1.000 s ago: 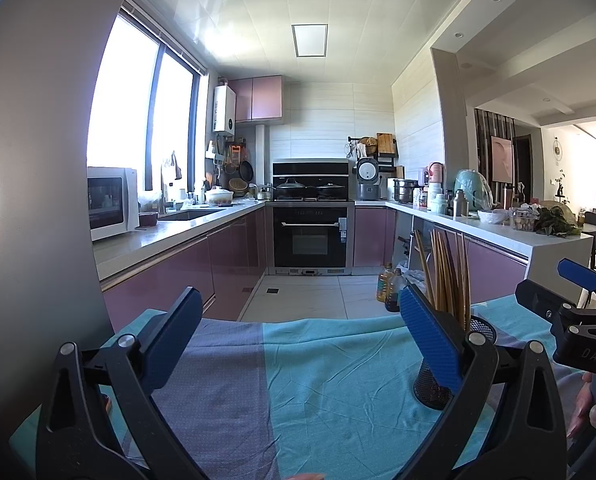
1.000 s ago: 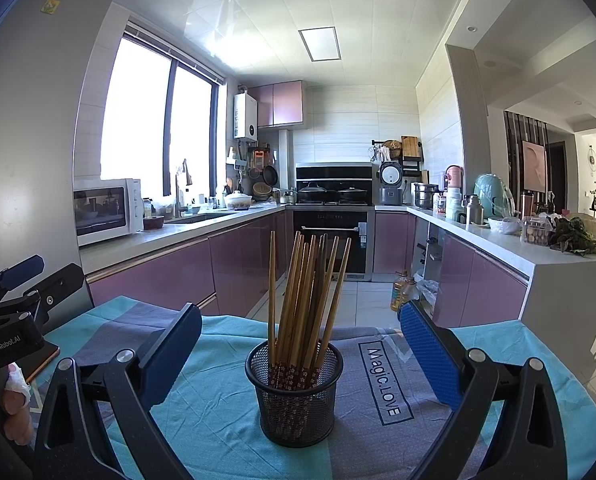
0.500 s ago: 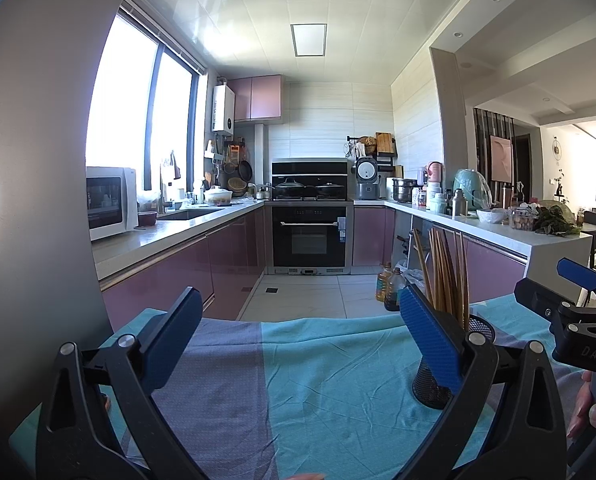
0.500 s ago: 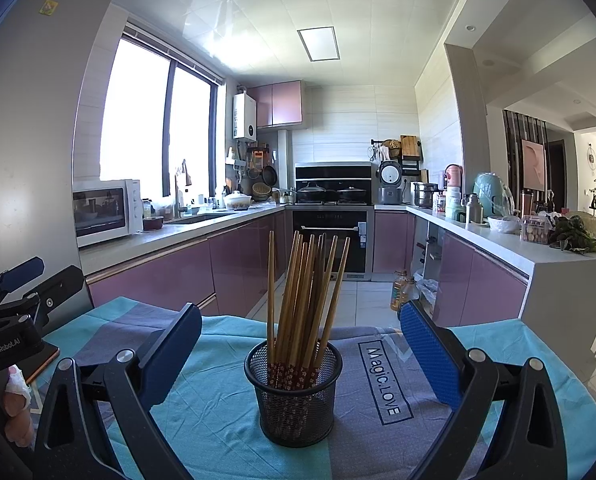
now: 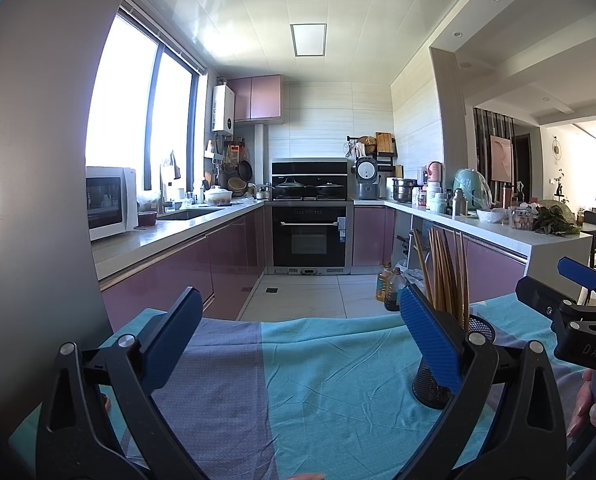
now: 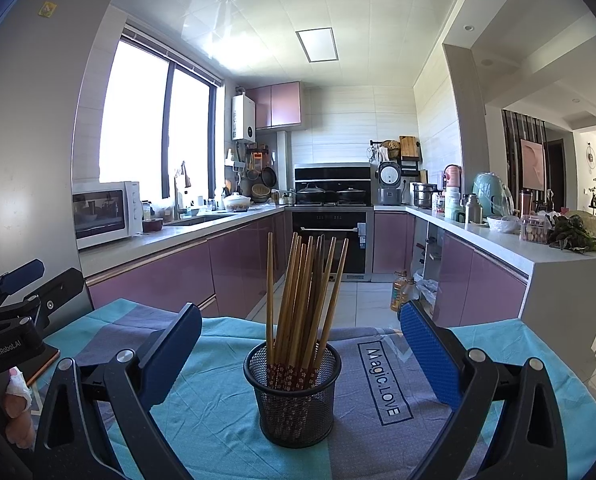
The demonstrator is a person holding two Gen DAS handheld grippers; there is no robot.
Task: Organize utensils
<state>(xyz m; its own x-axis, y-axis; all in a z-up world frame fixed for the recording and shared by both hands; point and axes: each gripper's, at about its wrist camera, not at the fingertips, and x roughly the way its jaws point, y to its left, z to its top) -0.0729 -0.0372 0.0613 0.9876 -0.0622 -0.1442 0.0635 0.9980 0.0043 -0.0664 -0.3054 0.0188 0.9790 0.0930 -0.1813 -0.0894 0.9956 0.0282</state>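
both grippers spread wide, empty.
right gripper [image 6: 298, 350] faced black mesh cup [image 6: 293, 394] of wooden chopsticks [image 6: 304, 296]; left gripper [image 5: 298, 344] beside it.

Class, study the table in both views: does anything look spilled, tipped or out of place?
Nothing stands out. The mesh holder stands upright on the cloth, with the chopsticks inside it.

U-shaped kitchen w/ mauve cabinet fronts [image 6: 150, 280] & pale counters. Big window [image 6: 154, 124] on left wall, strong daylight; flat ceiling panel light [image 6: 317, 45] on. Black oven [image 5: 309, 236] + hob at far end, white tile wall behind. Microwave [image 6: 106, 213] left, nr the sink. Pale floor tiles [image 5: 302, 296]. Right side opens to living rm.
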